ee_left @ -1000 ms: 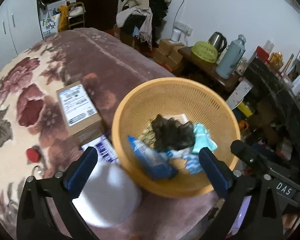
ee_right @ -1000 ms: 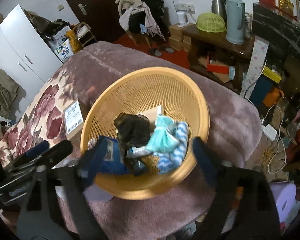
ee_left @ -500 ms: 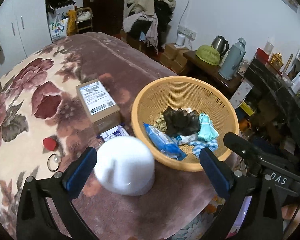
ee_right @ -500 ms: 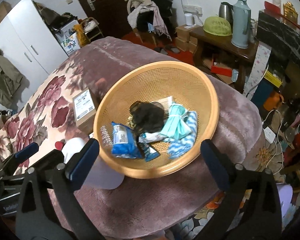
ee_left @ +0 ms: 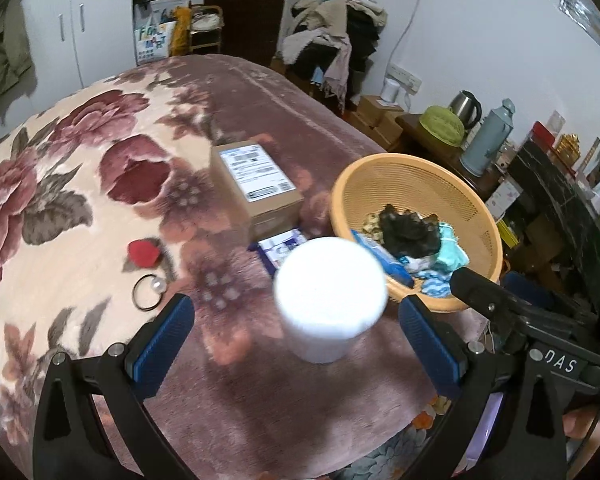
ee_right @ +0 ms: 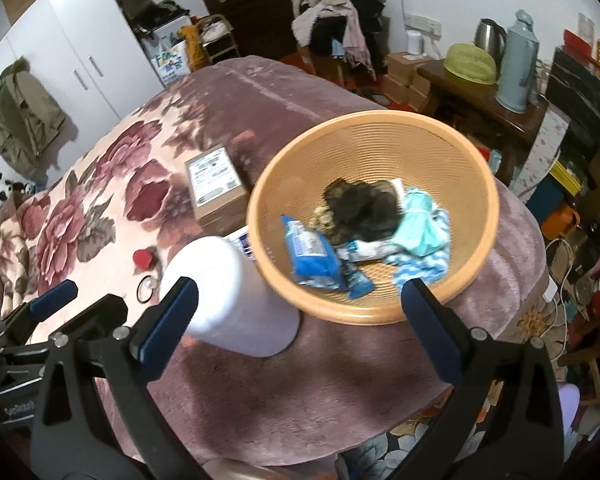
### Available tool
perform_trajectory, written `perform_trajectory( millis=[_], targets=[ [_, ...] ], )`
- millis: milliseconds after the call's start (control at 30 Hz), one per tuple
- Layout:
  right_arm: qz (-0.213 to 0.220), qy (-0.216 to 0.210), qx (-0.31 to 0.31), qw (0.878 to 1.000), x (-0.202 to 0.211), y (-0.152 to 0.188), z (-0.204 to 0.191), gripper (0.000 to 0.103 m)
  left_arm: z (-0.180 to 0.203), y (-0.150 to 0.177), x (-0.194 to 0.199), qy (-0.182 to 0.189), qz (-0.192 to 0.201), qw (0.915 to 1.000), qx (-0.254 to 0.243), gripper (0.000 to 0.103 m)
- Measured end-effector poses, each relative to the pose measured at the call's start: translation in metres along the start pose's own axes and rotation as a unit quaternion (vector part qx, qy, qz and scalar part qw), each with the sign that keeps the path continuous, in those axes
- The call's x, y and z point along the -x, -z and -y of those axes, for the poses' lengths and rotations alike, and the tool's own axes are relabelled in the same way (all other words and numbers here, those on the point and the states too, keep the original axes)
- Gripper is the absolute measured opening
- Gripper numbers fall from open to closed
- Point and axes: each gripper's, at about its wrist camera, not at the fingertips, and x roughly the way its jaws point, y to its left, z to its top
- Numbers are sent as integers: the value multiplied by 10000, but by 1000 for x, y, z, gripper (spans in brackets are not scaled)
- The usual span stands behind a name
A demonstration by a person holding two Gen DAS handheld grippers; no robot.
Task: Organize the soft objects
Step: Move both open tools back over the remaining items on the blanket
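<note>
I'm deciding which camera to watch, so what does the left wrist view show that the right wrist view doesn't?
Only the left wrist view shows the pearl on the ring clearly, and the right gripper's dark body entering beside the basket.

Only the right wrist view shows the toy panda, the green jacket hanging on the wardrobe, and the left gripper at its lower left.

Both show the orange basket of soft items, the white roll, the cardboard box and the red object on the floral blanket. Both grippers' jaws stand open and empty.
</note>
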Motion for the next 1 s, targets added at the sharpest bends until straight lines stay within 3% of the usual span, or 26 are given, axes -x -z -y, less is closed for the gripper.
perform_trajectory(
  millis=[1000],
  targets=[
    [-254, -150, 1170, 9927, -25, 39, -138, 102, -164, 60, 15, -421, -77, 9932, 1083, 102]
  ],
)
